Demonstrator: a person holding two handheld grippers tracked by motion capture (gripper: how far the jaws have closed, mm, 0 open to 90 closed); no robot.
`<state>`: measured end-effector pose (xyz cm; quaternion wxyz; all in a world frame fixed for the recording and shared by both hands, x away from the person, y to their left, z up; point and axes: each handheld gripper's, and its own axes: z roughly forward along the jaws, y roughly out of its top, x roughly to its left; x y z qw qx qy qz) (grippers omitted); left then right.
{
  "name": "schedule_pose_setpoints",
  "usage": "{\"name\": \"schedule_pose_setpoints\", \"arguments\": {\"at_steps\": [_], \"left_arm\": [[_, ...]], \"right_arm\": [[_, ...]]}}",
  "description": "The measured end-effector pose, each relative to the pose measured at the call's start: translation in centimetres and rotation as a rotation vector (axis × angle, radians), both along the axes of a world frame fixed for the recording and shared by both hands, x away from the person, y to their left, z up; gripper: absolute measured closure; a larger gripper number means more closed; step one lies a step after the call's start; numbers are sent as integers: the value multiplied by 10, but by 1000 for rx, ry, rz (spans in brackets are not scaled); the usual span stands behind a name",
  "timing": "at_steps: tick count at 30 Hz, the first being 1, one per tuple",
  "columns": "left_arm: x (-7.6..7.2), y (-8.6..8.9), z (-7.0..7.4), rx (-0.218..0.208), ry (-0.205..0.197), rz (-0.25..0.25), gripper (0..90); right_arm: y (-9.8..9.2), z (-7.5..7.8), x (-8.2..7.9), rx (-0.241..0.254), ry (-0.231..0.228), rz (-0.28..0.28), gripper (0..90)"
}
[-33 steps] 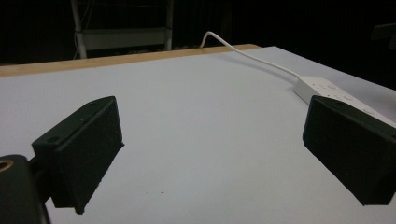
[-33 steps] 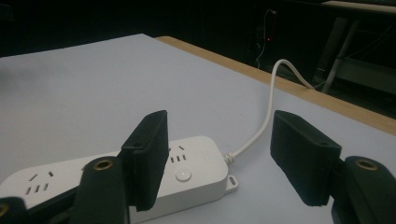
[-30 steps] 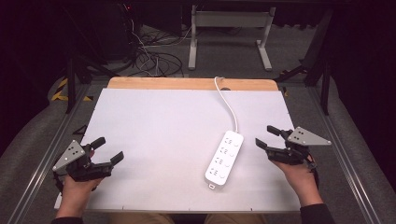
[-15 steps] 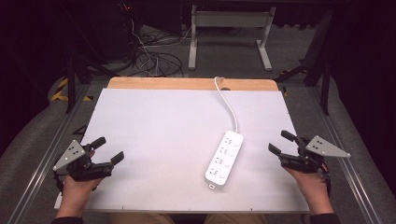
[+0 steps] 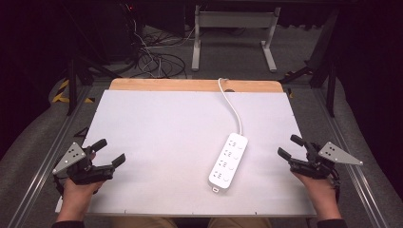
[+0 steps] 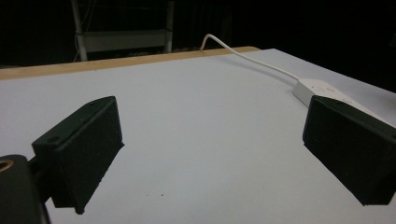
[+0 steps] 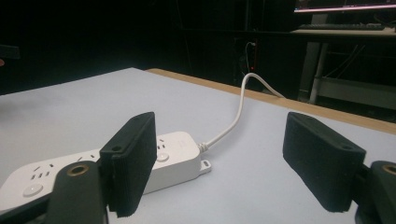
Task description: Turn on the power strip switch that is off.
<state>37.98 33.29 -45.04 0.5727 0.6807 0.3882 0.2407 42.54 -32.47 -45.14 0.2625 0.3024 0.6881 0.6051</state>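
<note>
Both claws gape, holding nothing: left claw (image 5: pixel 110 153) near the tabletop's (image 5: pixel 166 123) left edge, right claw (image 5: pixel 291 147) at its right edge. The power strip (image 5: pixel 228 161) lies nearer the right claw, bare surface between.

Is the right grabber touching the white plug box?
Apart. In the high view, a strip of bare white table lies between the right gripper and the power strip; its jaws stand open, holding nothing.

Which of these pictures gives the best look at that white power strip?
The high view: the whole power strip lies flat on the white table, sockets and cord visible. The right gripper view shows it close but partly behind a jaw; the left gripper view catches just its cord end.
</note>
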Motion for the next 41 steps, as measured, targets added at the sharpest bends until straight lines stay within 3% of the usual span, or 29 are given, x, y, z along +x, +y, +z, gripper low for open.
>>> {"name": "schedule_pose_setpoints", "arguments": {"at_steps": [10,22,41], "left_arm": [[-1,2,1,0,1,-1,54],[-1,-1,1,1,2,-2,54],[0,0,-1,4,3,-1,55]], "right_arm": [[-1,-4,1,-10,13,-6,271],[2,-11,3,-76,57,-1,284],[3,-21,1,-80,67,6,286]]}}
